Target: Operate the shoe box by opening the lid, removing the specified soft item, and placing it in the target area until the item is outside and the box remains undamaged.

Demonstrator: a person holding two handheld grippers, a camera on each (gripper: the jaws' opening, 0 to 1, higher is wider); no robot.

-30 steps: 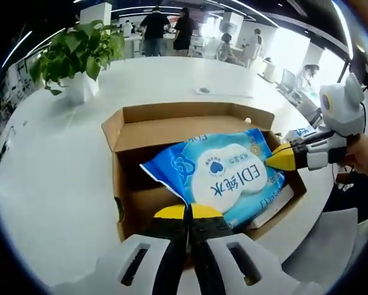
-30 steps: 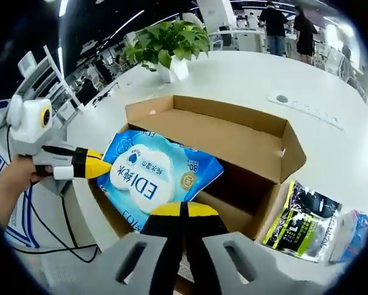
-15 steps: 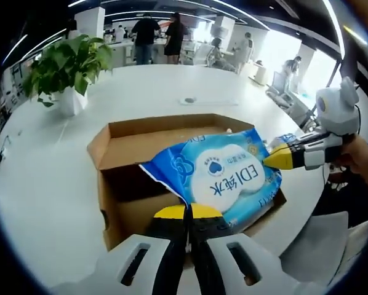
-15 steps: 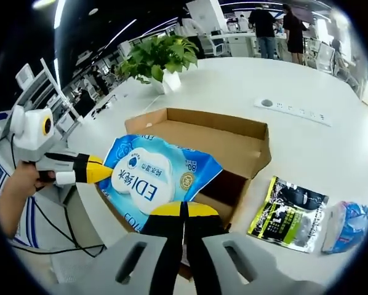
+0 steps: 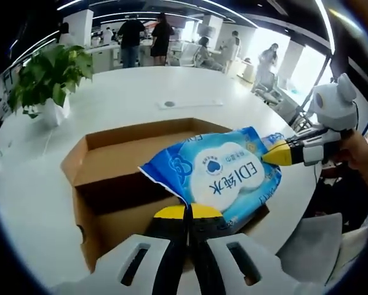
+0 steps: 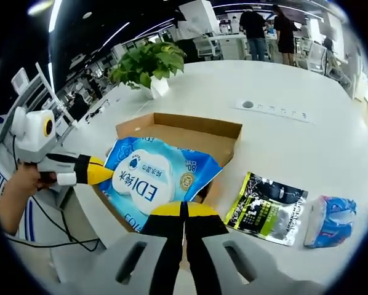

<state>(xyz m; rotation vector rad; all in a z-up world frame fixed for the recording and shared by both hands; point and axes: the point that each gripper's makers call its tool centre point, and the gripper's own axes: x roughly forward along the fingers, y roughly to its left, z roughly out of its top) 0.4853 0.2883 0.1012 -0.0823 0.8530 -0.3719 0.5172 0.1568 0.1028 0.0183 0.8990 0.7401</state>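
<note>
My left gripper [image 5: 186, 212] had its jaws closed on one edge of the blue wipes pack [image 5: 224, 177], and my right gripper [image 6: 184, 210] was pinching the opposite edge the same way. In the left gripper view my right gripper came in from the right, its yellow tip touching the pack's far corner. Between them the pack hung lifted above the open cardboard shoe box [image 5: 104, 166], clear of its walls. The box sat on a white table [image 6: 295, 141]. In the right gripper view, a black and green pouch [image 6: 267, 208] and a small blue packet [image 6: 329, 220] lay beside the box. A potted plant [image 6: 146, 64] stood farther back.
</note>
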